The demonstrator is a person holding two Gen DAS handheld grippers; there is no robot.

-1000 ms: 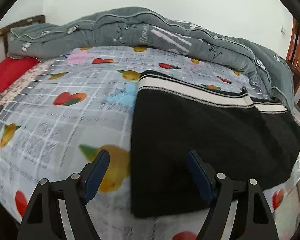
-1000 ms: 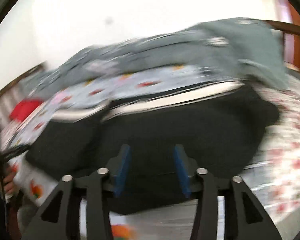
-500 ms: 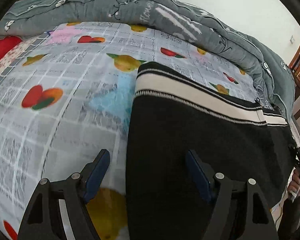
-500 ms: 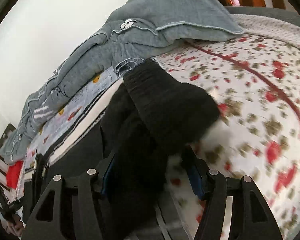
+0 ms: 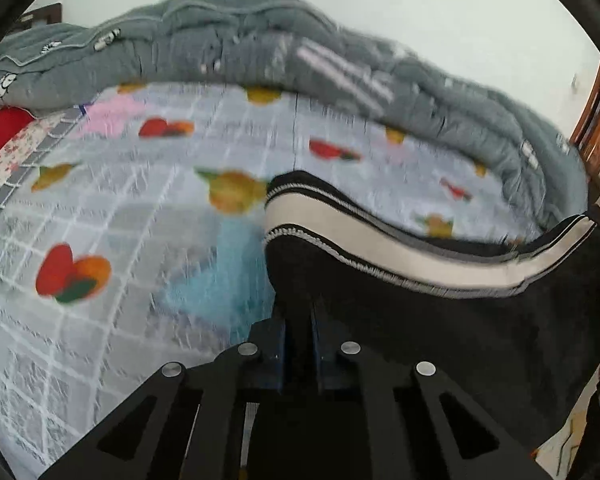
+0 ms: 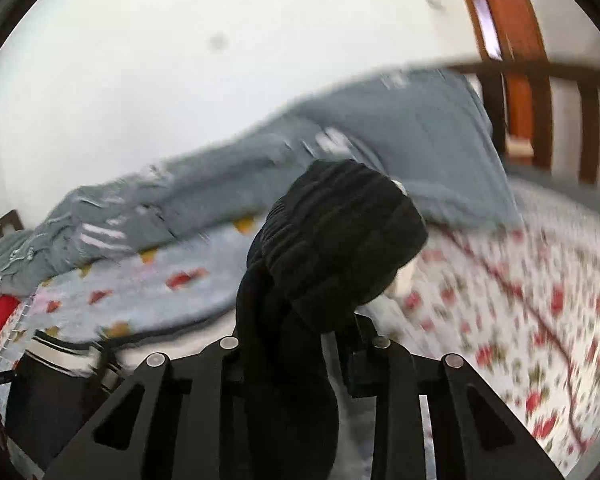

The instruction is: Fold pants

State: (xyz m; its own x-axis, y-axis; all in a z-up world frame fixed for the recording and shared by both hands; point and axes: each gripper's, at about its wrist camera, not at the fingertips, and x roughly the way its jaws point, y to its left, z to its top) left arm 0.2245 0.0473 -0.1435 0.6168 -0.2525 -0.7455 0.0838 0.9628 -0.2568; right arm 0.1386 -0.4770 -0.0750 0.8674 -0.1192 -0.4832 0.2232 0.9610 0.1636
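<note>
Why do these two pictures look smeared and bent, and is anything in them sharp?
Left wrist view: the fruit-print sheet and grey quilt streak with motion blur, while the left gripper, shut on the black pants, stays crisp. Right wrist view: the floral sheet smears, and the right gripper is sharper. Both fisheye lenses bow the bed and darken the corners.

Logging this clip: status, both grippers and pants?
Left gripper shut on black pants. Right gripper shut on bunched end, lifted. Grey quilt behind, clear.

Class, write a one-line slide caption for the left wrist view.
Left gripper shut on the black pants, lifting their striped edge above the fruit-print sheet.
</note>
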